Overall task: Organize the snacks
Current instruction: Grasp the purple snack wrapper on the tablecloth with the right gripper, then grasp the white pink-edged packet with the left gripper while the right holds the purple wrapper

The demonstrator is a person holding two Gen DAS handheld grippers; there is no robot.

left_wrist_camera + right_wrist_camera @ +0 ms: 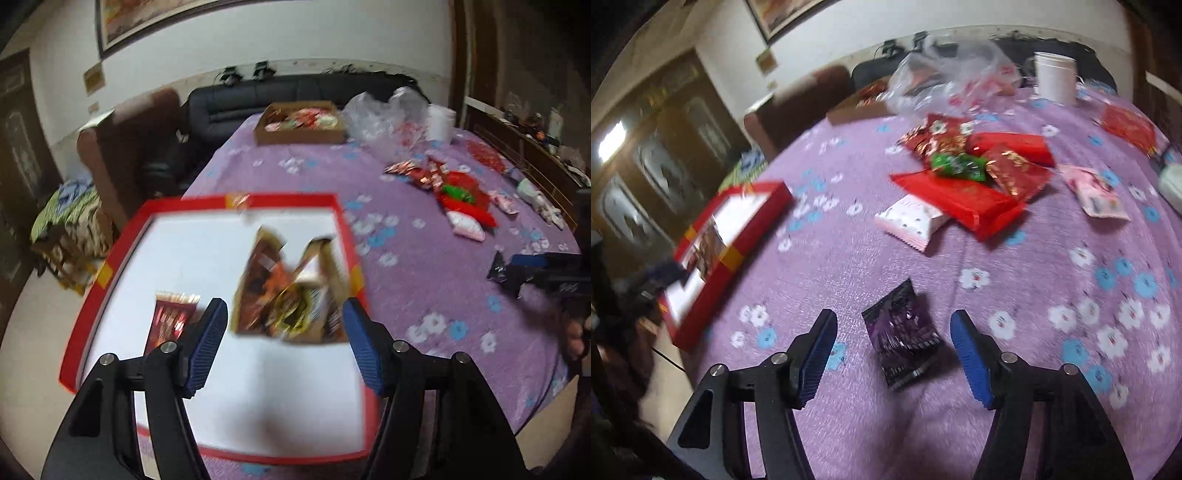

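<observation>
A red-rimmed tray with a white floor (207, 258) lies on the purple flowered tablecloth; it also shows in the right wrist view (735, 221). In it lie brown and gold snack packets (291, 288) and a red packet (170, 317). My left gripper (284, 332) is open above the tray, the brown packets between its fingers and blurred. My right gripper (894, 343) is open just above a dark purple packet (903, 339) on the cloth. A pile of red, green and pink snack packets (971, 173) lies further back.
A cardboard box of snacks (299, 123) stands at the far table edge next to a clear plastic bag (945, 74) and a white cup (1054, 77). A black sofa (288, 96) and a brown armchair (122, 147) stand behind the table.
</observation>
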